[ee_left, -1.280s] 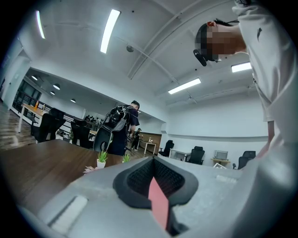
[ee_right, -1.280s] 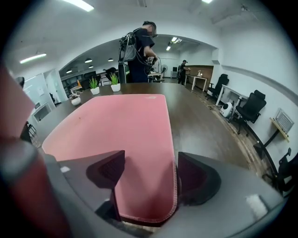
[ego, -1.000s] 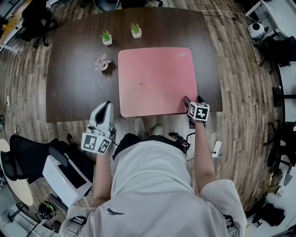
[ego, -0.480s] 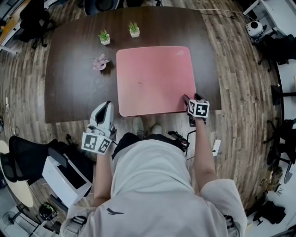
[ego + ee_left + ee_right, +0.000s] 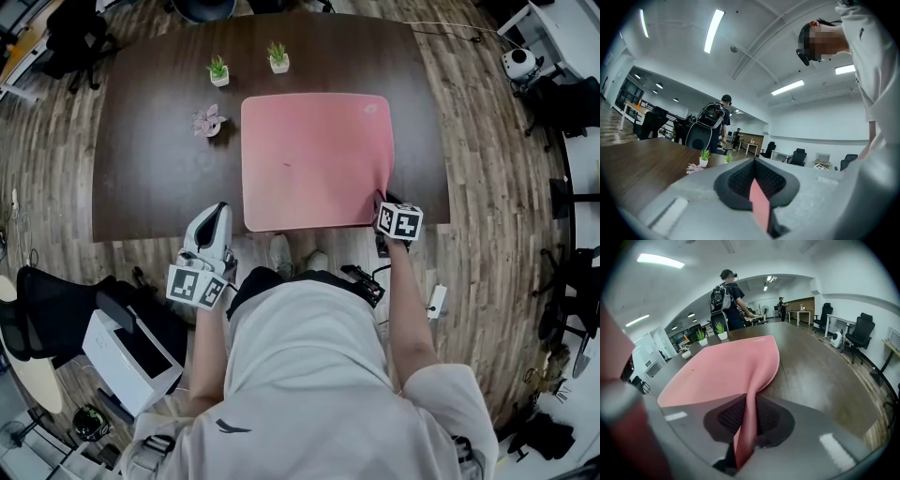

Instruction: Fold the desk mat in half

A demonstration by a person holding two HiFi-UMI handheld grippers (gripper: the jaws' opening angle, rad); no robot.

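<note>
Pink desk mat (image 5: 314,159) lies on the table (image 5: 150,141); my right gripper (image 5: 382,204), wide a second ago, is closing on its near right corner, so folding can begin; left gripper (image 5: 214,223) waits empty, jaws together, near the front edge

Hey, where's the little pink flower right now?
In the head view, the pink flower sits on the table, just left of the desk mat near its far left corner, with two potted plants beyond it.

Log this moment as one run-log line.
right gripper: jaws closing on desk mat corner | left gripper: off table | fold: not begun
</note>
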